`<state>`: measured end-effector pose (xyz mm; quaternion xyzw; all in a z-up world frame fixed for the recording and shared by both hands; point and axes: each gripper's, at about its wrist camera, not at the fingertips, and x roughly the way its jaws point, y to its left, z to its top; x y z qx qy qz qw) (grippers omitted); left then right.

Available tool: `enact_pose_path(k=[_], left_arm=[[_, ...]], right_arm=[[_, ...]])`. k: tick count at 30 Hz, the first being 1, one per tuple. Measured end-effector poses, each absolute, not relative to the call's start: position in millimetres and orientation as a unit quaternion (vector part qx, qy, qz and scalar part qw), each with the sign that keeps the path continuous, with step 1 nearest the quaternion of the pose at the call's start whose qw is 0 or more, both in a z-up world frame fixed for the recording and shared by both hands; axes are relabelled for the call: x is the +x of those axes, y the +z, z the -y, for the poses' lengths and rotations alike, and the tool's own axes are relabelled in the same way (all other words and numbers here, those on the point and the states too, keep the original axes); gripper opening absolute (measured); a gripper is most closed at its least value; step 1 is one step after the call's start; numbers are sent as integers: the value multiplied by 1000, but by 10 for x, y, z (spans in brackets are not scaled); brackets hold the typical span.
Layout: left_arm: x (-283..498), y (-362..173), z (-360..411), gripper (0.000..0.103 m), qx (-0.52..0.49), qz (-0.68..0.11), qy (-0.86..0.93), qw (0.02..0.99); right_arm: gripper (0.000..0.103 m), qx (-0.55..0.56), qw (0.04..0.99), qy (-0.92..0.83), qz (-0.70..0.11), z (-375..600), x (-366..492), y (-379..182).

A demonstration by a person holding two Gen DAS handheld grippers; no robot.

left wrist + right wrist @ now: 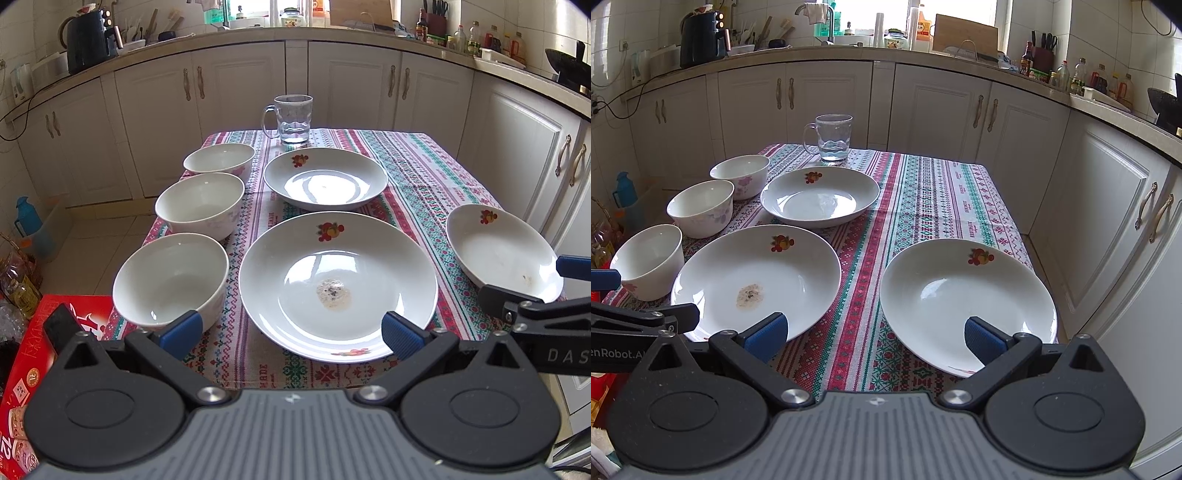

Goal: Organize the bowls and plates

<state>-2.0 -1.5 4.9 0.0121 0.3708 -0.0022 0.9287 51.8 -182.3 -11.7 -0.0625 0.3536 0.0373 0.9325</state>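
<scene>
Plates point(338, 284) and bowls point(170, 278) lie unstacked near the mug point(291, 118). Both grippers, left point(291, 334) and right point(875, 334), gape wide, empty. Risk: glazed rims slipping from pads, or the cloth dragging.

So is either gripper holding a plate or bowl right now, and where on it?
Nothing is held. The left gripper and right gripper are both open, hovering near the stained plate and right plate without gripping them.

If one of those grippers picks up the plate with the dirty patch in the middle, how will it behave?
The soiled plate looks like glazed ceramic, so probably stiff, breakable and slippery between the pads. It is wide and shallow, so a grip on one rim would likely let it sag or tilt.
</scene>
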Motion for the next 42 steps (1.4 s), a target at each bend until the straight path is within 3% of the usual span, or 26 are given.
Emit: enact_pose_path(k=[31,42], left_arm=[[384,123,320,102,65,-316,-88,942],[583,56,433,102,49,-340,-143,928]], right_arm=[[103,-110,938,55,-325,2408,607,-118],[103,-111,927,82,-348,2798,521,-407]])
